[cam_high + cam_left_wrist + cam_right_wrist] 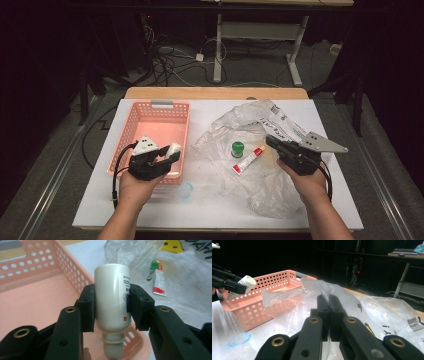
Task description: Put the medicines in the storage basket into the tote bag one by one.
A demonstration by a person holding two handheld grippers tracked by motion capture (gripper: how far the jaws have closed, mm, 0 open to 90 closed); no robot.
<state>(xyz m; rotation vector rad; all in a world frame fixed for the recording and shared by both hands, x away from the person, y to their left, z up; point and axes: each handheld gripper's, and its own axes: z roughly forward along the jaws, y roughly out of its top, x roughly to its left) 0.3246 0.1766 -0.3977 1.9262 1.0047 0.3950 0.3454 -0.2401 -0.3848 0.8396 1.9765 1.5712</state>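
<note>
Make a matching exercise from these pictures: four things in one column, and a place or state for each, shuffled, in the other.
Things:
1. white bottle
2. pink basket
3. red and white tube
4. right gripper

Places or states:
A. lying on the clear plastic bag, beside the green cap
B. jaws closed on the bag's plastic
C. clamped in the left gripper
D. standing on the table's left side

Pairs: 1-C, 2-D, 3-A, 4-B

Glossy white plastic bottle (112, 300), perforated pink plastic basket (131, 131), crinkled clear plastic bag (270, 175).
</note>
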